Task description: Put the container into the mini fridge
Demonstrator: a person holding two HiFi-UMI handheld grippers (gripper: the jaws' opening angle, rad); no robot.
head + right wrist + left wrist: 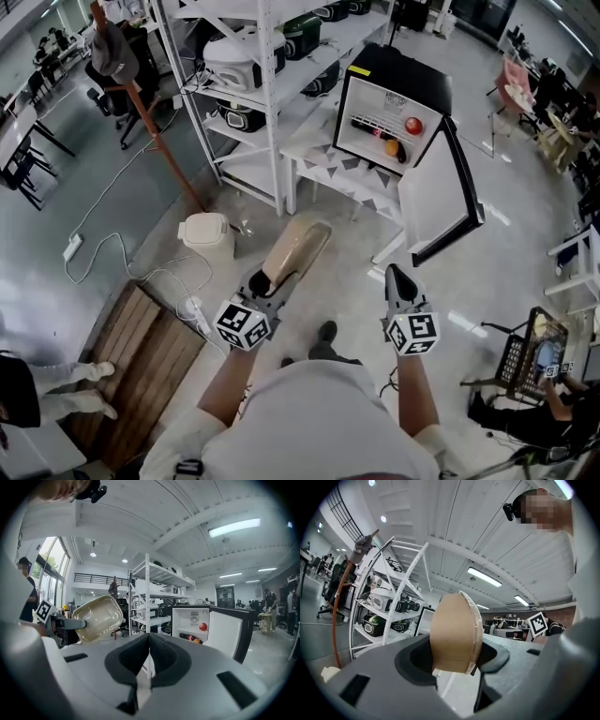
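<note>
A tan rectangular container with a clear lid [293, 251] is held out in front of me, and my left gripper [260, 286] is shut on its near end. In the left gripper view the container [455, 633] stands edge-on between the dark pads. From the right gripper view the container [97, 618] shows its lid face at the left. My right gripper [400, 278] is shut and empty, level with the left one. The mini fridge [389, 111] stands on a low white table, door [442, 197] swung open to the right, with a red item and an orange item inside.
A white metal shelf rack [262, 66] with appliances stands left of the fridge. A small white bin [207, 234] and a cable lie on the floor at my left. A wooden pallet [141, 361] lies at lower left. A seated person is at lower right.
</note>
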